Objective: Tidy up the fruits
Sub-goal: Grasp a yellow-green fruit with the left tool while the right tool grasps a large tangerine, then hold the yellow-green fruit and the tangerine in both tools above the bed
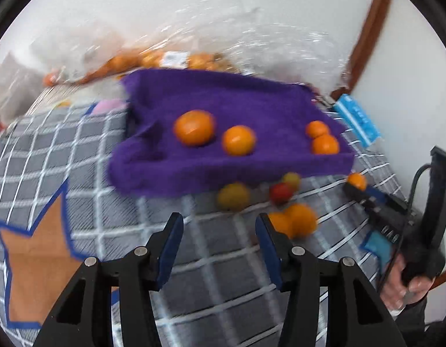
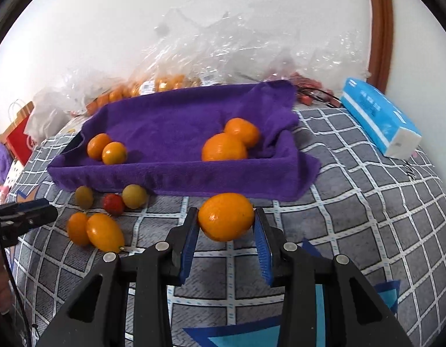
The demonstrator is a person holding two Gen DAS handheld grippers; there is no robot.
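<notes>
- Between the blue pads of the right gripper [image 2: 226, 232] sits an orange citrus fruit [image 2: 225, 216], pinched on both sides and lifted clear of the checked bedspread [image 2: 353, 208], just in front of the near wall of the purple towel-lined tray [image 2: 176, 177].
- Spread apart with nothing between its fingers, the left gripper [image 1: 220, 228] hangs over the same bedspread, facing the tray's long side.
- Just beside the left gripper's right finger lie two orange fruits touching each other [image 1: 295, 220]; in the right wrist view the same pair lies to the left, one of them elongated [image 2: 105, 236].
- Near the tray's front edge rest two yellow-green small fruits [image 2: 134, 196] and [image 2: 84, 196] with a red one [image 2: 113, 204] between them.
- Inside the tray lie four orange fruits in two touching pairs: one pair at the left [image 2: 107, 149], one at the right [image 2: 231, 141].
- Behind the tray, against the wall, clear plastic bags [image 2: 211, 55] hold more orange fruit.
- To the right of the tray lies a blue tissue pack [image 2: 379, 115].
</notes>
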